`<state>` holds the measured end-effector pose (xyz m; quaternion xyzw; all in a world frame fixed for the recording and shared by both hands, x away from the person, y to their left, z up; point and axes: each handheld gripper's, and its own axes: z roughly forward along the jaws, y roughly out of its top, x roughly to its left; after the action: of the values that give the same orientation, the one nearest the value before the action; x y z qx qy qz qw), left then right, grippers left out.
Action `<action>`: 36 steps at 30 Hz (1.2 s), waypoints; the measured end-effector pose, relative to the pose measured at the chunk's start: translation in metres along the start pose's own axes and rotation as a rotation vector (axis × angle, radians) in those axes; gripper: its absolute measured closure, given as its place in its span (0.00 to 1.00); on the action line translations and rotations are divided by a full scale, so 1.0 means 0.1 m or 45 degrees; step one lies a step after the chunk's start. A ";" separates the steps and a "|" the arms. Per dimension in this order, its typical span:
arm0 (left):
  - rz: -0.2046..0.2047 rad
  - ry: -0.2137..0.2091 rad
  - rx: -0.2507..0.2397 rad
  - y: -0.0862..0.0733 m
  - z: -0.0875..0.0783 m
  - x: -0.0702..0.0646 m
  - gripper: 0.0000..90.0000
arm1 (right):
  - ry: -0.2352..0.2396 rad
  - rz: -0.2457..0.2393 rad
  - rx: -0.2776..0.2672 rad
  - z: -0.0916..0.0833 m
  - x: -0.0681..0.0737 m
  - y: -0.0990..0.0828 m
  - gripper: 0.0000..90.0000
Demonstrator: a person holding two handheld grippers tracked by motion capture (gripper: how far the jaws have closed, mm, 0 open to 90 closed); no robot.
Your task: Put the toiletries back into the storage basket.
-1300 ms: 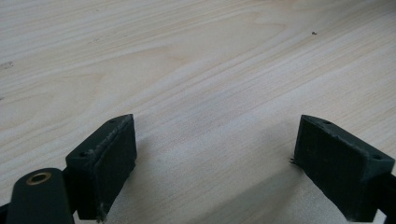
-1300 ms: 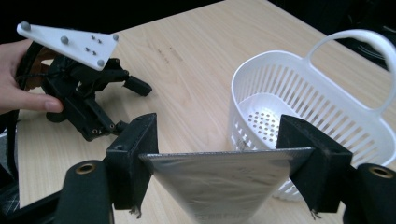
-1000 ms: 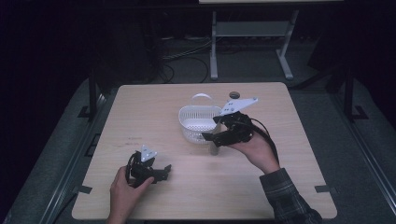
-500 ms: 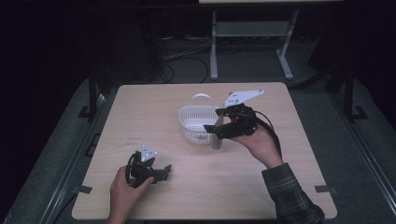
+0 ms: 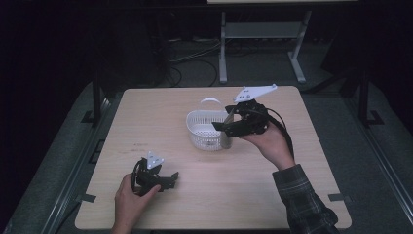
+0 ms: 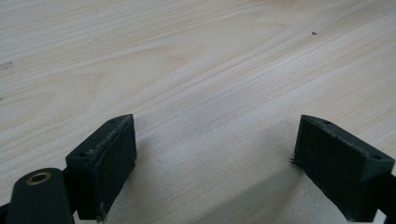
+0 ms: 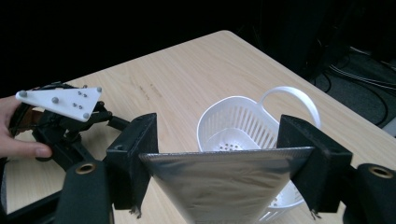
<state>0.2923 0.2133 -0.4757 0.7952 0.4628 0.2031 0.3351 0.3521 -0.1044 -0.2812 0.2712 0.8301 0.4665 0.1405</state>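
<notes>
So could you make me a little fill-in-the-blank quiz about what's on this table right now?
1. The right gripper is clamped on a flat ____-coloured foil pouch.
2. The white slotted plastic basket stands on the pale ____ table.
3. The left gripper has its jaws ____, with nothing between them.
4. The basket's handle is shaped like a ____.

Missing words: silver; wooden; open; loop

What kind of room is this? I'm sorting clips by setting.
Probably a lab or recording studio, not a home: a bare wooden table stands alone in a dark room, cables lie loose on the floor behind it, and a metal stand is beyond. A person works with hand-held tongs near a white basket.
</notes>
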 end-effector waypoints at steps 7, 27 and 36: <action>0.001 0.001 0.000 0.00 0.00 0.00 0.13 | -0.015 0.009 -0.019 -0.03 -0.07 0.09 0.33; 0.004 0.001 0.001 0.00 0.00 0.00 0.13 | -0.080 0.042 -0.026 0.07 -0.24 0.22 0.33; 0.006 0.002 0.002 0.00 0.00 0.00 0.13 | -0.096 0.062 -0.019 0.19 -0.30 0.23 0.33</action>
<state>0.2925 0.2137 -0.4756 0.7964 0.4613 0.2040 0.3336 0.3932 -0.0992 -0.2719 0.3077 0.8139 0.4654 0.1622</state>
